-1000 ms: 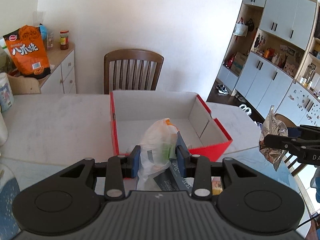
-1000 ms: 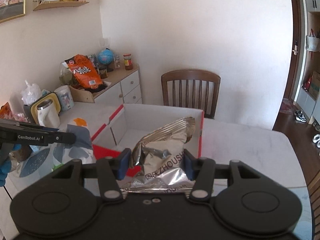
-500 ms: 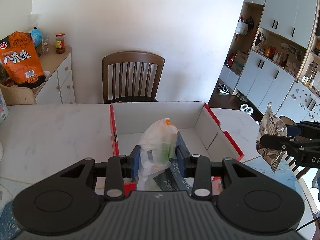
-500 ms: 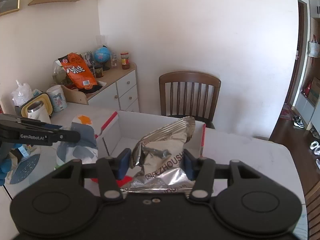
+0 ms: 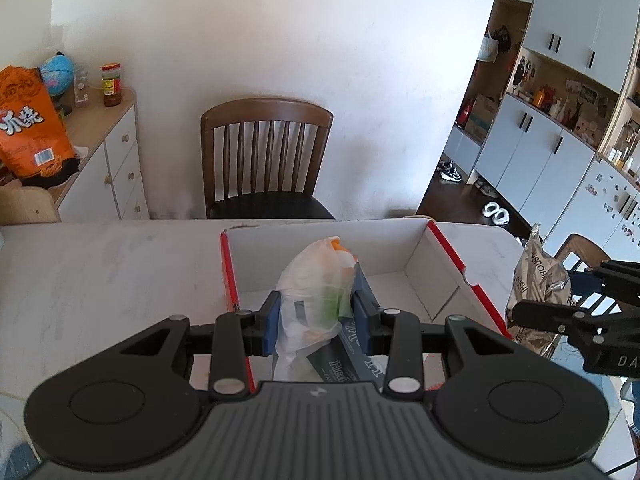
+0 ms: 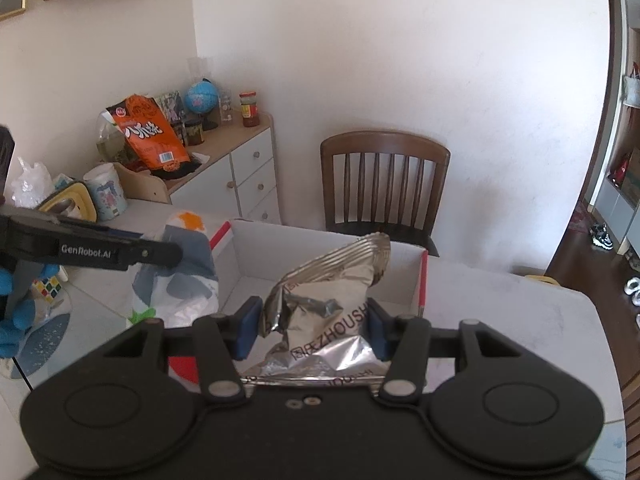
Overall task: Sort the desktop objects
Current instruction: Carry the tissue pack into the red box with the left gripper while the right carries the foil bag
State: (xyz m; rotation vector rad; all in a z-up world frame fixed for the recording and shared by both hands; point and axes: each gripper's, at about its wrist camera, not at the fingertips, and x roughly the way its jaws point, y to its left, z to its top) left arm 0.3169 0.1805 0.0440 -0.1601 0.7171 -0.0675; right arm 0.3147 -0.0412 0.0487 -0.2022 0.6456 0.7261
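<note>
Both claws are loaded and closing in on the red cardboard box (image 5: 448, 248). The left claw (image 5: 316, 314) is clamped on a white plastic bag (image 5: 316, 280) (some orange and green stuff shows through it), and it's now held right over the box's open front-left part. A second ago the same bag sat lower against the box, with much more bare table (image 5: 100, 264) in view. Now the box fills the view and the wooden chair (image 5: 266, 156) looks closer, so the claw has pushed forward over the table.

The right claw (image 6: 312, 324) is squeezing a crinkled silver foil snack bag (image 6: 328, 288), hanging just in front of the box's near right corner. It's crept in too: the box wall now sits right behind the foil.

So the carry looks nearly done, and dropping both bags inside is probably next. Nothing is in the box yet, as far as the views show.
</note>
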